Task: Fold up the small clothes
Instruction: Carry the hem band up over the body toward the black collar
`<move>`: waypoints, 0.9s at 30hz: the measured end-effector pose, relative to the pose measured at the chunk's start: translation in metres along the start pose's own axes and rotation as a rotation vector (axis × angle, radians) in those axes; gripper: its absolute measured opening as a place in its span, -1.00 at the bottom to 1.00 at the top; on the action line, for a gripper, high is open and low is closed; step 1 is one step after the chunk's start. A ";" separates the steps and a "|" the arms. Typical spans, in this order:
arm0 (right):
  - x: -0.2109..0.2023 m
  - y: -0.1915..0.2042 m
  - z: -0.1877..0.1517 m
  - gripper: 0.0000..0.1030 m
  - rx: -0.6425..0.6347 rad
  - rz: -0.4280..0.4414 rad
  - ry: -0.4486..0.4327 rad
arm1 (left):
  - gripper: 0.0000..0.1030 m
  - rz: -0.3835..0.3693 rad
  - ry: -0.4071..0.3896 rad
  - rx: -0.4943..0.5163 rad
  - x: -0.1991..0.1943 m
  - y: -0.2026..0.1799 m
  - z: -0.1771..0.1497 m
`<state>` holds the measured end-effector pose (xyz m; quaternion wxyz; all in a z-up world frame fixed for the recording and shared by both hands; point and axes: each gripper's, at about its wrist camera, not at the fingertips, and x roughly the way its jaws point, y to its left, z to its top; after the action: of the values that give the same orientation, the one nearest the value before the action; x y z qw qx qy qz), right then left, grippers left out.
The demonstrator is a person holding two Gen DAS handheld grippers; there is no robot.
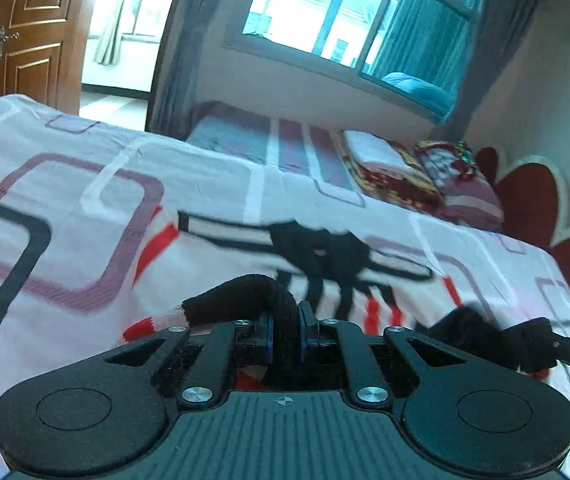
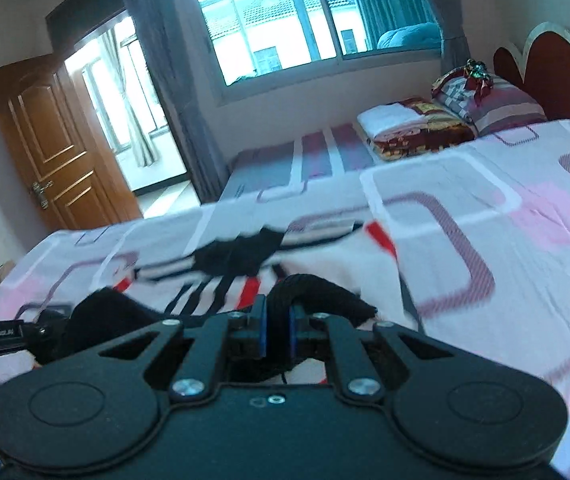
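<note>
A small white knit garment (image 1: 221,260) with black and red stripes and a black ribbed hem lies spread on the bed. My left gripper (image 1: 285,332) is shut on the black hem (image 1: 245,292) at one corner. My right gripper (image 2: 278,330) is shut on the black hem (image 2: 317,290) at the other corner. The garment (image 2: 325,256) stretches away from both grippers. The right gripper also shows at the right edge of the left wrist view (image 1: 541,344), and the left gripper at the left edge of the right wrist view (image 2: 25,334).
The bed has a pink, white and grey patterned sheet (image 1: 65,184). Folded blankets (image 2: 413,128) and a pillow (image 2: 497,104) lie by the red headboard (image 2: 557,68). A window (image 2: 285,20), grey curtains and a wooden door (image 2: 53,152) are behind.
</note>
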<state>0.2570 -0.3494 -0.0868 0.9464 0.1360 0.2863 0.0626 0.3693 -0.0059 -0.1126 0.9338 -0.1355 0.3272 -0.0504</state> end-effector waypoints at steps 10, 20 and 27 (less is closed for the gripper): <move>0.126 -0.034 0.041 -0.80 0.085 -0.026 0.091 | -0.77 0.135 0.104 -0.055 0.118 0.001 0.043; 0.177 -0.043 0.051 -0.11 -0.001 -0.098 0.093 | 0.48 0.146 0.104 -0.193 0.143 0.023 0.062; 0.162 -0.050 0.056 0.27 -0.059 -0.082 0.027 | 1.00 0.200 0.051 0.005 0.130 0.019 0.055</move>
<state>0.4248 -0.3780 -0.1423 0.9478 0.0953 0.3024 0.0339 0.5054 0.0002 -0.1543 0.9259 -0.0986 0.3627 0.0386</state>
